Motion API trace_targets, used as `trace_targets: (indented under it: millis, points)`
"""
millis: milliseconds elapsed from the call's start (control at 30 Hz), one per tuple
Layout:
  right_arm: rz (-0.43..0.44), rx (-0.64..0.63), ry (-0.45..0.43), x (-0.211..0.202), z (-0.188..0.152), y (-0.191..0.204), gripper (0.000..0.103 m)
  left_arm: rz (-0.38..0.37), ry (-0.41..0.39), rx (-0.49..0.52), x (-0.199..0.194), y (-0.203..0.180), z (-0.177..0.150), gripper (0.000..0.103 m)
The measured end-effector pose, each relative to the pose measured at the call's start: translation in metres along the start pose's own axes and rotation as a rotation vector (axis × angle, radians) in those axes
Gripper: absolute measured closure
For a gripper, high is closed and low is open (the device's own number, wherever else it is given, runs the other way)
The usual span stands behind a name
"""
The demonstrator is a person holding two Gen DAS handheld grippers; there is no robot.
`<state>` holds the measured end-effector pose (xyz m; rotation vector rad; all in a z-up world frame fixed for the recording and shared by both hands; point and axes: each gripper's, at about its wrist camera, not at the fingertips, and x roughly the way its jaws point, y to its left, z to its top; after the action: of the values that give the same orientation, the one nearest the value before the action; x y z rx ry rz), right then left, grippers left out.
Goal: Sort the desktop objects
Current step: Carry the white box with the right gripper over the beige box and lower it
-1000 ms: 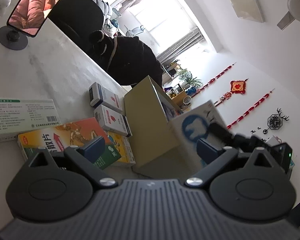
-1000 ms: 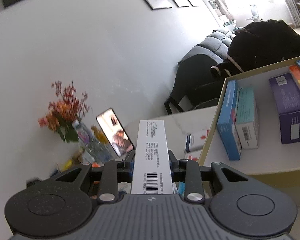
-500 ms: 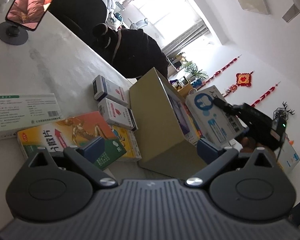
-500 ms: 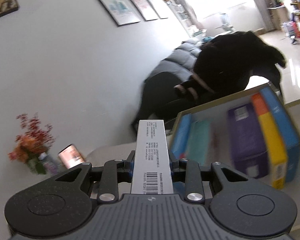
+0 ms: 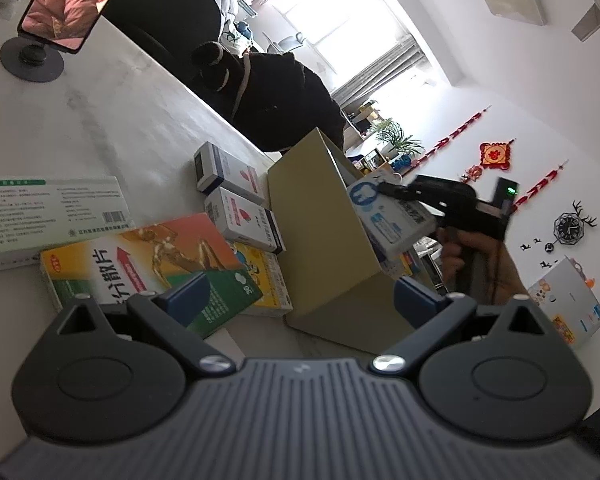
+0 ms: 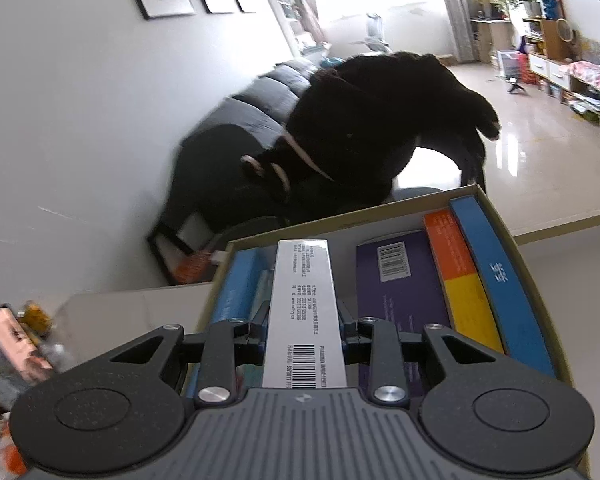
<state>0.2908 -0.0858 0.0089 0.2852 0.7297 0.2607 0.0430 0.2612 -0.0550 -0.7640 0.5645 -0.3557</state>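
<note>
Blue pads on my left gripper (image 5: 300,294) are standing wide apart with nothing between them, hovering over the white tabletop (image 5: 100,120). In this left view my right gripper (image 5: 404,196) is pinching the flat white box with a blue tooth logo (image 5: 388,216) and bringing it over the open top of the tan cardboard box (image 5: 316,216). Loose packs are lying beside it: an orange-and-green medicine carton (image 5: 152,264), a long white-and-green carton (image 5: 48,216) and two small white-and-grey packs (image 5: 236,192). Risk: the white box is sitting tilted, so I'm judging it could catch the cardboard rim and twist out of the pads.

Compared with the earlier left frame, the white box is now further over the opening, and my hand (image 5: 476,260) is showing where it wasn't.

In the right view my right gripper (image 6: 303,322) is nearly closed, clamping the flat white box (image 6: 303,304) edge-up by its narrow sides. It's hanging above the slot between the upright light blue box (image 6: 236,292) and the purple box (image 6: 400,292); an orange-and-yellow box (image 6: 460,280) and a dark blue box (image 6: 496,280) are filling the far side. The slot is looking tight, so I'm guessing the box could jam on its neighbours or knock the light blue one over.

Versus the earlier right frame, the cardboard box is now directly below me, not off to the side.
</note>
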Motion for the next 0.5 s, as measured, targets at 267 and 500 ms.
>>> trace_targets:
  millis: [267, 500]
  points:
    - [-0.037, 0.045, 0.026, 0.036, 0.005, 0.005, 0.071, 0.007, -0.004, -0.007, -0.001, 0.002, 0.000, 0.003]
    - [-0.113, 0.021, 0.016, 0.042, 0.011, 0.014, 0.071, 0.004, -0.011, -0.016, -0.004, 0.005, -0.001, 0.003]
